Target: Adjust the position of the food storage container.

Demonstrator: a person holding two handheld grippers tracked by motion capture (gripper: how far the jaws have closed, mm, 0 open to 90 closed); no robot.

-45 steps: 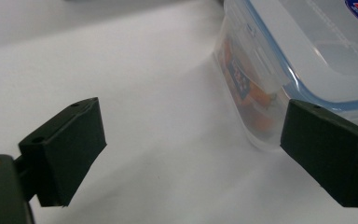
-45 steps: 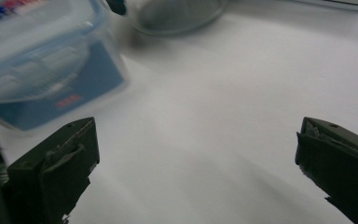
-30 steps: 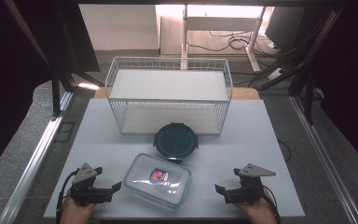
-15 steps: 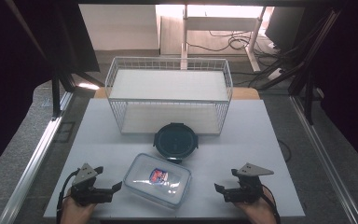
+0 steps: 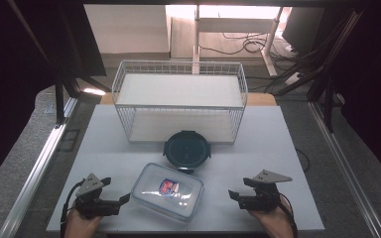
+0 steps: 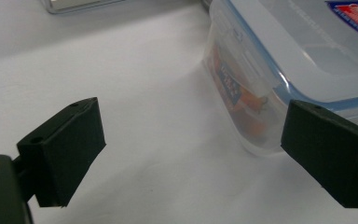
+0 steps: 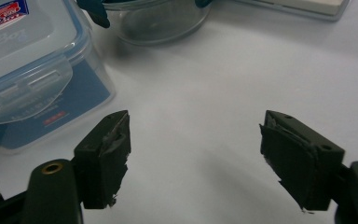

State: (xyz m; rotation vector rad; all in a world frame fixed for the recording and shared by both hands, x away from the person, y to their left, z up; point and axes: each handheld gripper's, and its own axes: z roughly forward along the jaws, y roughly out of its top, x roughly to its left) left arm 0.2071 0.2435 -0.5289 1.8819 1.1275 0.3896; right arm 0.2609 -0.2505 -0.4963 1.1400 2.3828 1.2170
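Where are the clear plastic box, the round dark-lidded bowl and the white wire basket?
clear plastic box (image 5: 167, 191), high view, on its lid by the red label.
round dark-lidded bowl (image 5: 187, 150), high view, middle of its lid.
white wire basket (image 5: 178, 107), high view, front top rim.

A white table (image 5: 278, 148) is being shown across the middle of the high view, with a white wire basket (image 5: 178, 101) at upper centre. Just below it, a round container (image 5: 187, 149) is being seen with a dark, nearly black lid and clear glass walls. At lower centre, a clear plastic box (image 5: 167, 191) is being shown with a blue seal line under its lid and a red, white and blue label on top; orange print is being seen through its side in the left gripper view. The left gripper (image 5: 124, 199) and right gripper (image 5: 232, 194) are being shown in black, with grey plates on top.
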